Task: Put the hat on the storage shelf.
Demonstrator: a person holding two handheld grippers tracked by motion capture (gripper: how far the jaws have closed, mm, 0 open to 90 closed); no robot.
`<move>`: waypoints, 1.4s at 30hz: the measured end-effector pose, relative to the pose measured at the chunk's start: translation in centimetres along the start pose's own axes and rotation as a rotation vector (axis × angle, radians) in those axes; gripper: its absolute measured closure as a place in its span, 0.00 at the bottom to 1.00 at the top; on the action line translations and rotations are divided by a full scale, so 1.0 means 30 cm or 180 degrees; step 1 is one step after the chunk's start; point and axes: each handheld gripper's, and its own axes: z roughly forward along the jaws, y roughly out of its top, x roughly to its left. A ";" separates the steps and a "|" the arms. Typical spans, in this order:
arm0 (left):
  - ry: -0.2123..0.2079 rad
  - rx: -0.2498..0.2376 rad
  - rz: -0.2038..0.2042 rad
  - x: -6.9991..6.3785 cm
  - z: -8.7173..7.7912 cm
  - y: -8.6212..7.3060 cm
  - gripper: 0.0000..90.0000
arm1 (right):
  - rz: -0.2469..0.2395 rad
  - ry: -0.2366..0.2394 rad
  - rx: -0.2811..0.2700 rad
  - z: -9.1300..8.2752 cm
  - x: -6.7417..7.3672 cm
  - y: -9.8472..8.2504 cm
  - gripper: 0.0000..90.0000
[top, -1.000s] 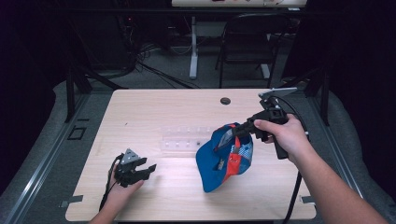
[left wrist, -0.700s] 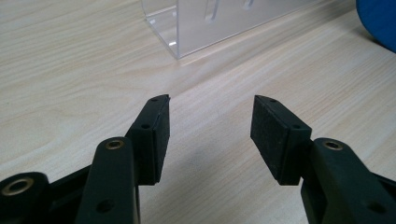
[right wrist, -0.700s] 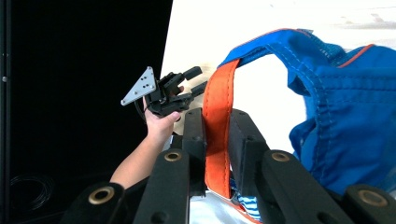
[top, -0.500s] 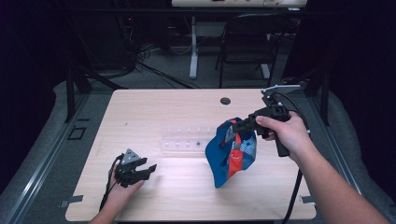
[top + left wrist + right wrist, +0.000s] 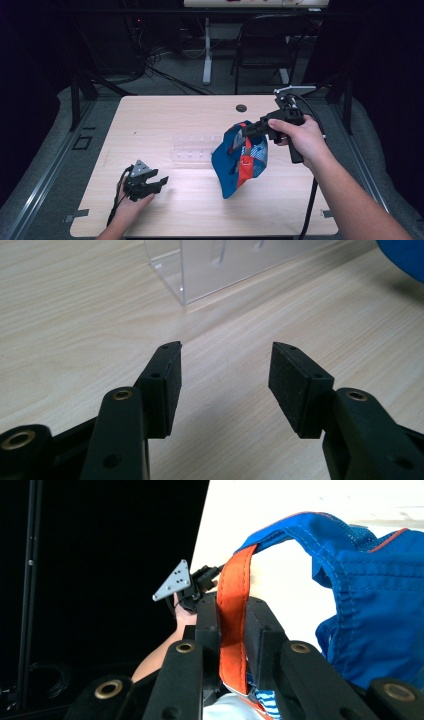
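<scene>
Because we have the right gripper (image 5: pixel 246 131) clenched on the orange strap (image 5: pixel 232 625) of the blue bag (image 5: pixel 239 162), the bag hangs by that one thin band, lifted off the table (image 5: pixel 165 112) over its right half, nearer the right edge than the left. In the right gripper view the strap runs straight up between the two black jaws, pinched flat, which is why the fabric droops to one side instead of keeping any shape; we judge that a grip on the strap gives us a firm hold where the loose cloth would slip or bunch. The bag's lowest corner looks close to the tabletop in the high view, though we cannot tell whether it touches. Our left gripper (image 5: pixel 150 184) rests low near the front left corner of the table, its jaws released and spread with nothing but bare wood between them, kept out of the way yet ready to come across. A clear plastic holder (image 5: pixel 196 150) sits at the middle of the table, just left of the bag and apart from both grippers. A small dark disc (image 5: pixel 241 107) lies near the far edge.
</scene>
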 end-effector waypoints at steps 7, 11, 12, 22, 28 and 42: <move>-0.0160 -0.0128 0.0086 -0.068 0.008 0.021 0.52 | -0.0032 0.0064 -0.0048 0.007 0.019 0.014 0.87; -0.0348 -0.0272 0.0306 -0.172 0.003 0.070 0.51 | -0.0069 0.0081 -0.0047 0.017 0.029 0.021 0.87; -0.0411 -0.0288 0.0357 -0.198 0.001 0.083 0.51 | -0.0071 0.0084 -0.0030 0.019 0.032 0.022 0.87; -0.0697 -0.0358 0.0799 -0.402 0.066 0.153 0.52 | -0.0097 0.0089 -0.0029 0.037 0.044 0.028 0.87; -0.0746 -0.0392 0.0946 -0.468 0.086 0.150 0.49 | -0.0127 0.0118 0.0013 0.056 0.049 0.031 0.87; -0.0976 -0.0506 0.1168 -0.566 0.081 0.161 0.48 | -0.0112 0.0126 -0.0003 0.062 0.035 0.029 0.87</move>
